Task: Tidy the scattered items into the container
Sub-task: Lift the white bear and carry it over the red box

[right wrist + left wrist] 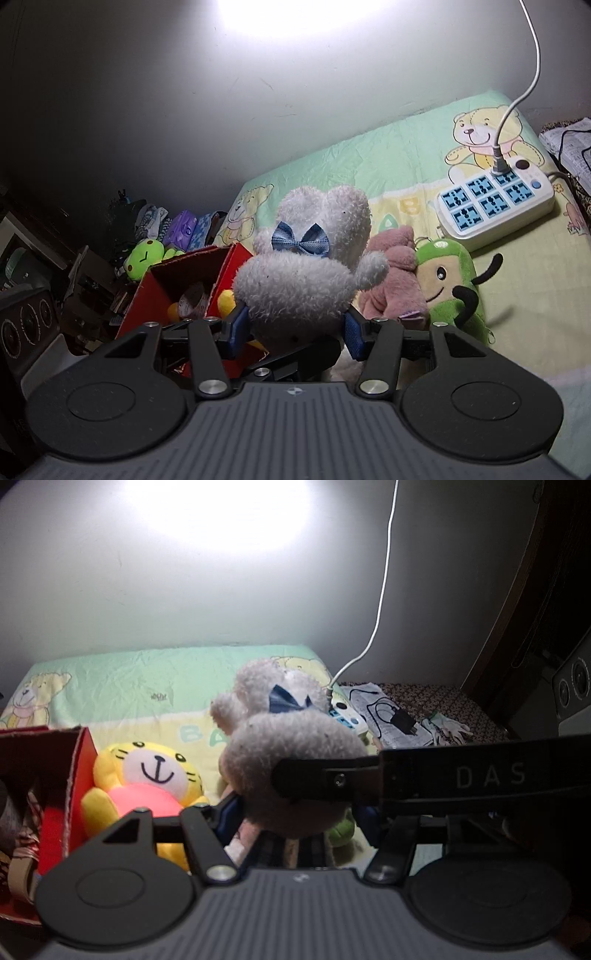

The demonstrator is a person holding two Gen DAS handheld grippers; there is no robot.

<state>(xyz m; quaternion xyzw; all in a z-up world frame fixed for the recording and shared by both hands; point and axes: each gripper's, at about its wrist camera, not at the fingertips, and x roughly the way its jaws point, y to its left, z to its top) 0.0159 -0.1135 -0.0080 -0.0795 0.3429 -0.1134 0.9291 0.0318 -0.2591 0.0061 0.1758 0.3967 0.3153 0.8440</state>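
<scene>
- right tool [293,328] clamped on the grey bear [303,269], held beside the red box [184,273]
- left tool [295,812]: can't tell its opening
- fluffy body could slip out, miss the box

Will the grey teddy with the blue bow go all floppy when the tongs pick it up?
Probably squashy: the grey teddy bulges between the right tongs, whose blue pads press into its fluffy body. It likely flops somewhat, as its arm sticks out unsupported. It seems light and unlikely to slip, since the fuzzy fabric should grip the pads.
</scene>
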